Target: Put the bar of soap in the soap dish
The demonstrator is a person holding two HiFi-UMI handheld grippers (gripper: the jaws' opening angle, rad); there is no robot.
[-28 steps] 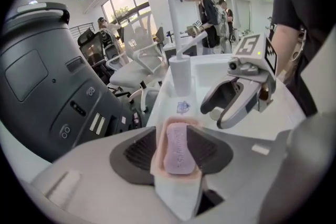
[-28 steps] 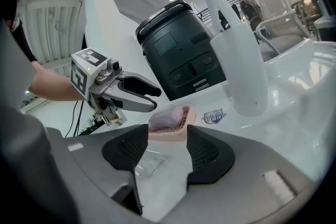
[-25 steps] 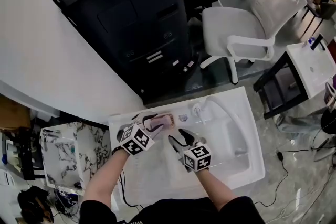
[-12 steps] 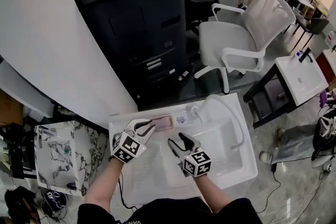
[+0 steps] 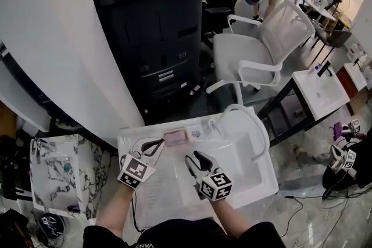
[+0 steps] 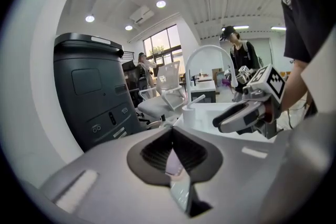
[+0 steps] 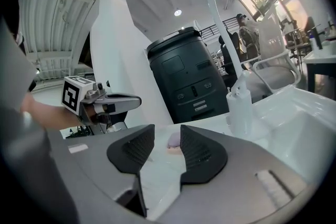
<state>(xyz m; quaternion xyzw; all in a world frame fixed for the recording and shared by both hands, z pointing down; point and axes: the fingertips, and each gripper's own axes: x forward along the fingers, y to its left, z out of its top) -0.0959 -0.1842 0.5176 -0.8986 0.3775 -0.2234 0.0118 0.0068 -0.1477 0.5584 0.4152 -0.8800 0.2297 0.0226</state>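
Left gripper (image 5: 157, 142) has drawn back from soap (image 5: 174, 137) (jaws now together).

A pink bar of soap (image 5: 176, 137) lies in a small pale soap dish (image 5: 188, 137) on the white sink top (image 5: 168, 186), near the left gripper (image 5: 156, 143), its jaws closed.

Two tools (image 5: 156, 143) (image 5: 193, 158), one soap bar (image 5: 176, 136), one soap dish (image 7: 172, 150).

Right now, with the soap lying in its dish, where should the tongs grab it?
Pinch the bar of soap across its short width, coming down from above. It lies flat in the soap dish on the sink's back ledge, so probably only its upper part stands clear of the rim.
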